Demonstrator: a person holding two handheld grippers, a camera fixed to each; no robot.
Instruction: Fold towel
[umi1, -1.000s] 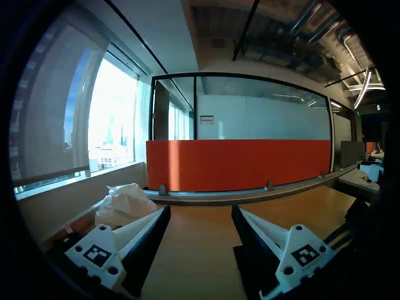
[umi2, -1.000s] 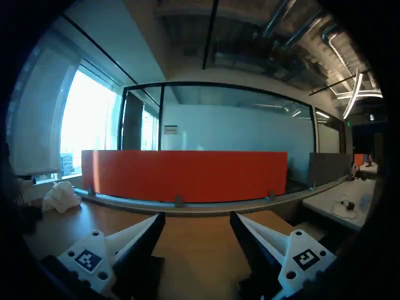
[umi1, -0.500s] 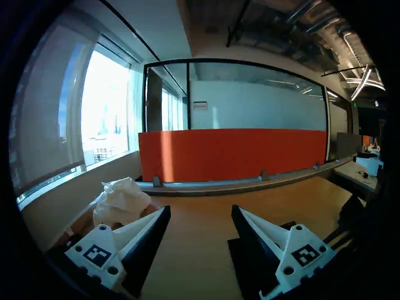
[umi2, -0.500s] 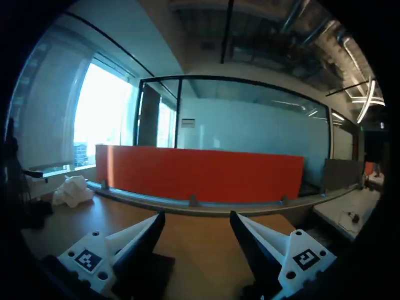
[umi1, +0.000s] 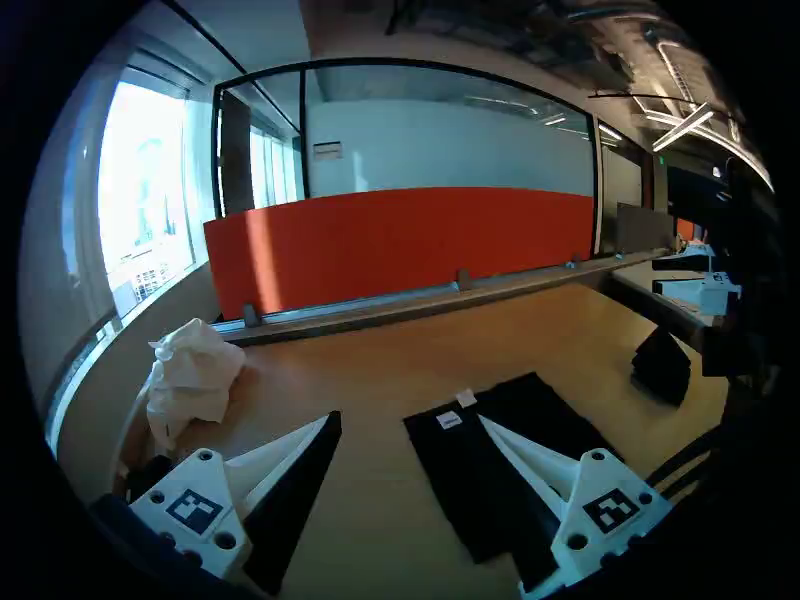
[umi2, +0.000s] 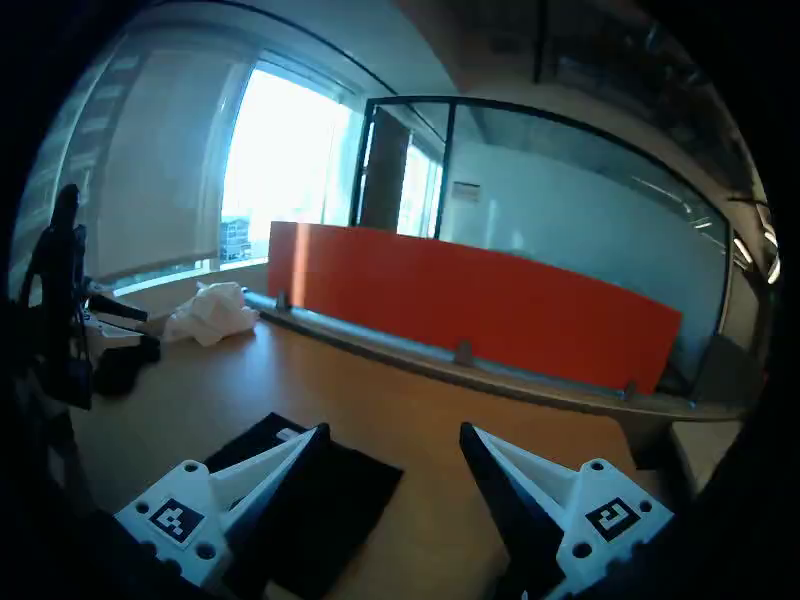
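Left gripper (umi1: 405, 418) and right gripper (umi2: 393, 428) hover, jaws spread empty, over the black towel (umi1: 470, 470) on the tabletop (umi1: 400, 360); next I'd pinch two corners to fold.

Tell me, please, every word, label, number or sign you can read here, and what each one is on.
Paper sign on the glass wall: too small to read.
White tag on the black towel: too blurred to read.
Square markers on the fingers: black-and-white patterns, no letters.
No text is legible in either view.
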